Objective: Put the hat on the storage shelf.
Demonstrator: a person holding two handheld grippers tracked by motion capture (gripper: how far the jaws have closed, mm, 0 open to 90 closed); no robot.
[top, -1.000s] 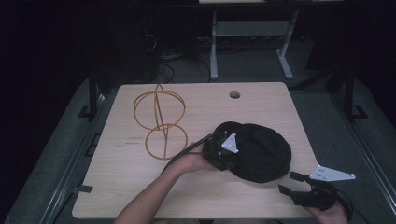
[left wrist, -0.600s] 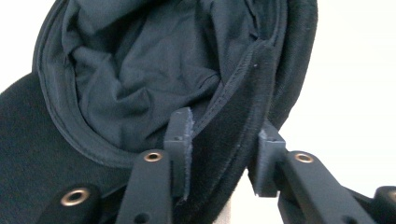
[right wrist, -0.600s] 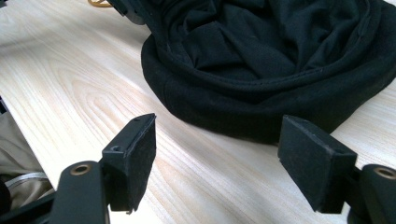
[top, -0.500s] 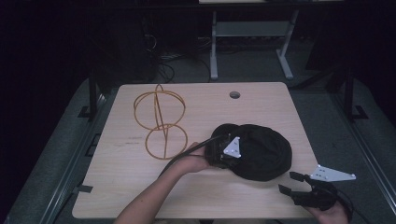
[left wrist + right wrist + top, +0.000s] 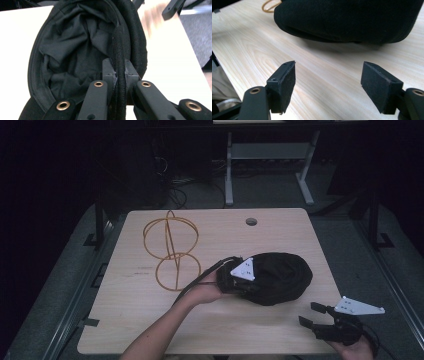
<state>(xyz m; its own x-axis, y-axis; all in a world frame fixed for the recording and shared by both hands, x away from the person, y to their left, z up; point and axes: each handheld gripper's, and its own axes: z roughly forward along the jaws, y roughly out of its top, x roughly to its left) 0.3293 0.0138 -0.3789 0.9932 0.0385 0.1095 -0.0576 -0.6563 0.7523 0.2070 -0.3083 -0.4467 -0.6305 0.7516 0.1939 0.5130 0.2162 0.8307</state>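
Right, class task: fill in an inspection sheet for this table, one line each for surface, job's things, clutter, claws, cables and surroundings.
Surface: pale wooden table with a round hole near the far edge.
Job's things: black cloth bag, crumpled, its corded rim pinched at the near-left side.
Clutter: orange wire frame of crossed hoops at far left, apart from the bag.
Claws: left claw has just closed and is shut on the bag's rim; right claw open, hovering over bare table near the front right corner.
Cables: one trails from the left claw along the forearm.
Surroundings: dark room, a grey table stand behind.
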